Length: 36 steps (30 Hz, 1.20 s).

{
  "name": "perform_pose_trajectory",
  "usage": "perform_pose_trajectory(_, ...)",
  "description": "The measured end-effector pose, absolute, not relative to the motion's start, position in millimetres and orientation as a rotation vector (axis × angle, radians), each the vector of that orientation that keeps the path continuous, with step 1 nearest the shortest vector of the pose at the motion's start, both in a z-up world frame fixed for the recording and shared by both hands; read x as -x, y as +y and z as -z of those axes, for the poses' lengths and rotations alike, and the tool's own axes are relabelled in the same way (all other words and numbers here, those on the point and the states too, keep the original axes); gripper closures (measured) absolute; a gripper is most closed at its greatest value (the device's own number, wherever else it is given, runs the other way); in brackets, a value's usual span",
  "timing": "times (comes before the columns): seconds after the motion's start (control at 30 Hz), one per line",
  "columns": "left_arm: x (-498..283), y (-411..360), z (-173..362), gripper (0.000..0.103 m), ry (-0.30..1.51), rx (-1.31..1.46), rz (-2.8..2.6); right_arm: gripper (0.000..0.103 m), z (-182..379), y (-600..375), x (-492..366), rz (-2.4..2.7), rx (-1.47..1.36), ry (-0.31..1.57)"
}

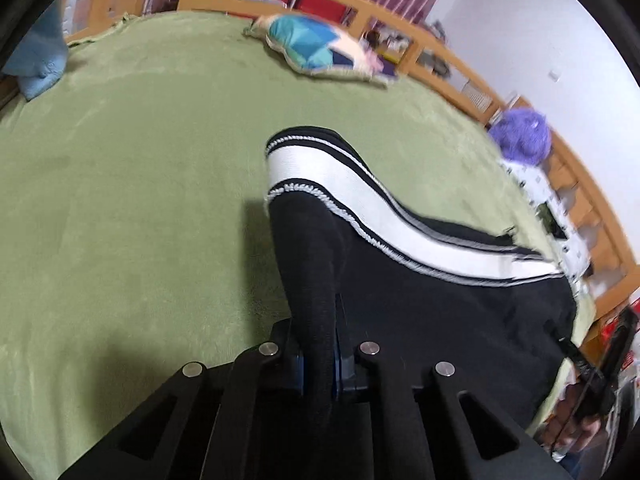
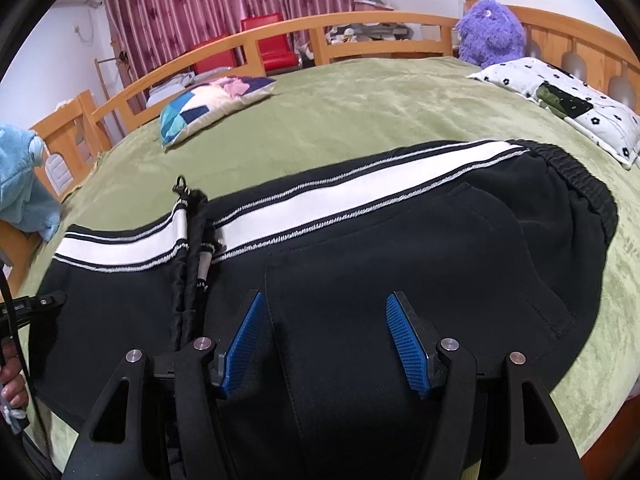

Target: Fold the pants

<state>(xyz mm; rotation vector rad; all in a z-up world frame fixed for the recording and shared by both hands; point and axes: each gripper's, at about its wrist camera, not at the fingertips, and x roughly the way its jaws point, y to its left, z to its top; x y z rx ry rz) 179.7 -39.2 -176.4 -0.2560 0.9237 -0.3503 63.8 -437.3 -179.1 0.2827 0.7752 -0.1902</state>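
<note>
Black pants (image 2: 400,240) with a white side stripe lie across a green bed, waistband at the right, a drawstring draped over the left part. In the left wrist view my left gripper (image 1: 318,344) is shut on a fold of the pants (image 1: 420,300) and lifts it off the bed. My right gripper (image 2: 324,340) is open just above the black fabric near the front edge, blue pads (image 2: 404,344) apart. The left gripper also shows at the left edge of the right wrist view (image 2: 44,304).
The green blanket (image 1: 140,200) covers the bed. A patchwork cushion (image 2: 208,104) lies at the back, a white flowered pillow (image 2: 568,100) and purple plush toy (image 2: 492,32) at the right, a blue plush (image 2: 20,176) at the left. A wooden rail (image 2: 360,28) rings the bed.
</note>
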Motion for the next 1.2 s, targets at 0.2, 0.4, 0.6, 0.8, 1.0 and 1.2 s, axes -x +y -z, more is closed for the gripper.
perform_pose_trajectory(0.2, -167.5, -4.5, 153.7, 0.094, 0.884, 0.345, 0.37, 0.039, 149.3, -427.6, -47.8, 0.205, -0.288, 0.707)
perform_pose_trajectory(0.4, -162.5, 38.6, 144.8, 0.093, 0.882, 0.366, 0.368, 0.039, 125.2, -413.4, -32.5, 0.228, -0.232, 0.697)
perform_pose_trajectory(0.6, -161.6, 95.8, 134.9, 0.093, 0.85, 0.341, 0.271, 0.039, 120.4, -425.6, -15.4, 0.281, -0.227, 0.718)
perform_pose_trajectory(0.8, -165.5, 141.1, 133.7, 0.093, 0.85, 0.332, 0.167, 0.039, 134.1, -440.8, -9.5, 0.299, -0.242, 0.783)
perform_pose_trajectory(1.0, -165.1, 131.0, 158.0, 0.085, 0.922, 0.245, 0.099, 0.039, 154.3, -433.6, -20.5, 0.256, -0.284, 0.824)
perform_pose_trajectory(1.2, -151.9, 149.4, 163.3, 0.068, 0.945, 0.261, 0.045, 0.039, 156.9, -404.5, -35.3, 0.212, -0.248, 0.845)
